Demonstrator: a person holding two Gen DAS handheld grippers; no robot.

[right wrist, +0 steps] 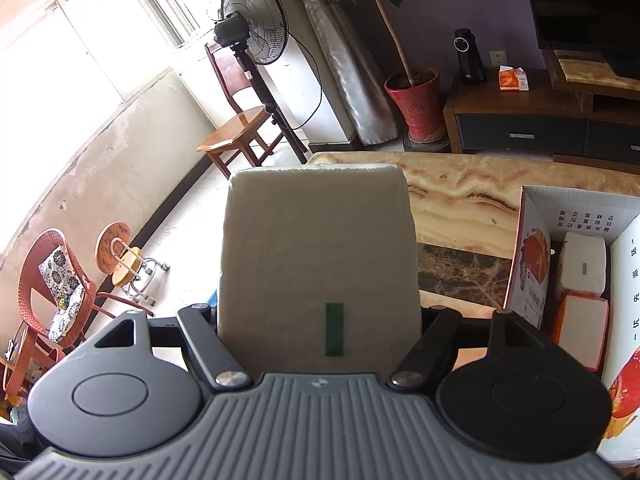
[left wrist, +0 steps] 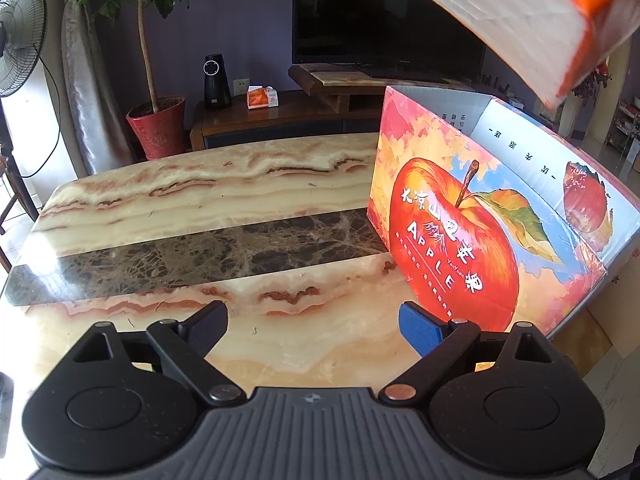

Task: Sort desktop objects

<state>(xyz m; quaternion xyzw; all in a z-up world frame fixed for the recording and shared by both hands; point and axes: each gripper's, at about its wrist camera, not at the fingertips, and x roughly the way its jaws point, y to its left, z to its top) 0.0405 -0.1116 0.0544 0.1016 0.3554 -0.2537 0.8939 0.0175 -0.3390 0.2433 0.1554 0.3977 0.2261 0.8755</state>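
Note:
My right gripper (right wrist: 319, 320) is shut on a white tissue pack (right wrist: 318, 256) with a green strip, held up above the marble table's left end. The pack fills the gap between the jaws and hides the fingertips. In the left wrist view the same pack (left wrist: 532, 12), white with an orange end, hangs at the top right above the apple carton (left wrist: 472, 236). The carton (right wrist: 532, 264) stands open at the right of the table; two white-and-orange tissue packs (right wrist: 582, 264) lie inside it. My left gripper (left wrist: 314, 326) is open low over the table, left of the carton, with nothing between its fingers.
The marble table (left wrist: 192, 200) has a dark stripe across it. Beyond it stand a TV cabinet (left wrist: 280, 116) with a small tissue box (left wrist: 262, 97) and a speaker, and a red plant pot (left wrist: 158, 126). A standing fan (right wrist: 256, 24) and chairs are on the floor at the left.

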